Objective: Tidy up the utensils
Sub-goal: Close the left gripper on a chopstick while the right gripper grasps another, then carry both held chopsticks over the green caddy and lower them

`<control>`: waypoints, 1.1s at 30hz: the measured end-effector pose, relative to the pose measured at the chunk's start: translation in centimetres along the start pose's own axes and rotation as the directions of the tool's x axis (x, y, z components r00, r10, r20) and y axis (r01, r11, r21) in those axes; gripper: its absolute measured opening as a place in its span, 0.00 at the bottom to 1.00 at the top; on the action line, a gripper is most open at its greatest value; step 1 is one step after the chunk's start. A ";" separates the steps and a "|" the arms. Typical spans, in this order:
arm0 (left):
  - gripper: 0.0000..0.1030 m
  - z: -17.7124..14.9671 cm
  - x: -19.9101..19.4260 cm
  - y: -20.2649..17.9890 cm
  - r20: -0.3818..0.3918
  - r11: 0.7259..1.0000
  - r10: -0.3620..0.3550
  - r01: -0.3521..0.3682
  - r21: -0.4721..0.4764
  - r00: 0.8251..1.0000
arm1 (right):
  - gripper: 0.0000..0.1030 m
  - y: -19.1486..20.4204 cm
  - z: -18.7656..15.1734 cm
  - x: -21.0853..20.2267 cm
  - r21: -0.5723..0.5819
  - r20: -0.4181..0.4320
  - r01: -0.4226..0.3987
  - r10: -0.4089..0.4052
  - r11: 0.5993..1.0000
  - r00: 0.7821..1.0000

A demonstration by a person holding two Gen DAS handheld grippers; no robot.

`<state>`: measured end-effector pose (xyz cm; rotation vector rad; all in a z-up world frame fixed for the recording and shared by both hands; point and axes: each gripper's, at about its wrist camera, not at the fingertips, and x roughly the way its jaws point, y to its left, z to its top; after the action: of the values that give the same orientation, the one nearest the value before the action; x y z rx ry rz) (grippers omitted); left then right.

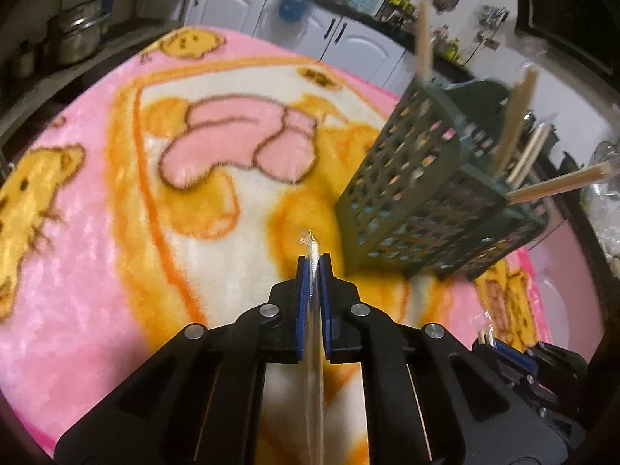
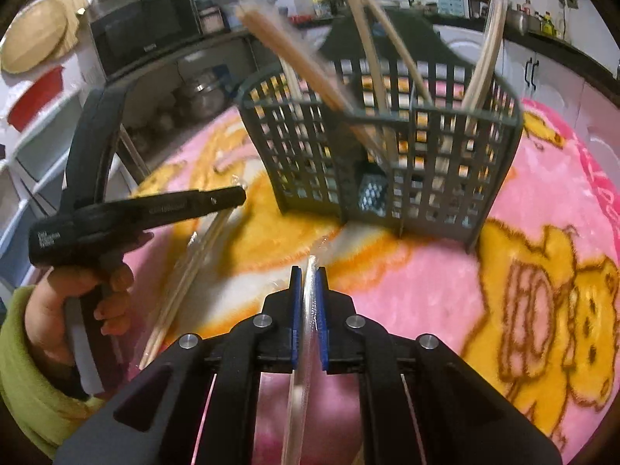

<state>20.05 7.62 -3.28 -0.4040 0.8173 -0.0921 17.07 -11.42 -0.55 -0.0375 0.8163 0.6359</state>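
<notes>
On blanket (image 1: 97, 252) | several chopsticks (image 2: 294, 62) already racked in basket (image 2: 387, 162) | left gripper (image 1: 313, 267) and right gripper (image 2: 308, 277) each clamped on wrapped pair, not yet racked

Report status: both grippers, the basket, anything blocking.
Left gripper shut on wrapped chopsticks. Right gripper shut on another wrapped pair. Green basket ahead, upright, already holding several. No obstruction.

Pink fleece blanket (image 1: 77, 271) with yellow-orange cartoon bear prints covers surface. Dark green slotted utensil basket (image 2: 387, 178) stands on blanket, divided into compartments, several wrapped chopstick pairs (image 2: 372, 38) leaning upright inside. Another wrapped chopstick pair (image 2: 182, 283) shows low over blanket, left of basket; contact unclear.
</notes>
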 end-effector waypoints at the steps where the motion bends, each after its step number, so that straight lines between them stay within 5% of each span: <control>1: 0.03 0.1 -0.8 -0.3 0.017 1.000 -0.014 0.014 0.007 1.000 | 0.07 0.1 0.3 -0.6 0.001 0.019 -0.007 0.007 1.000 1.000; 15: 0.03 2.4 -8.5 -4.6 0.206 0.989 -0.118 0.096 0.112 0.971 | 0.06 -0.4 2.3 -7.6 0.019 0.217 -0.032 0.028 0.999 0.976; 33: 0.03 4.1 -13.6 -8.3 0.332 0.969 -0.191 0.123 0.214 0.924 | 0.05 -3.7 3.2 -14.4 0.120 0.433 -0.015 -0.039 0.993 0.901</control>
<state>14.31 4.48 11.82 -0.2938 0.4169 -0.2395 13.85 -20.93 10.80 0.2046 0.4172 0.5537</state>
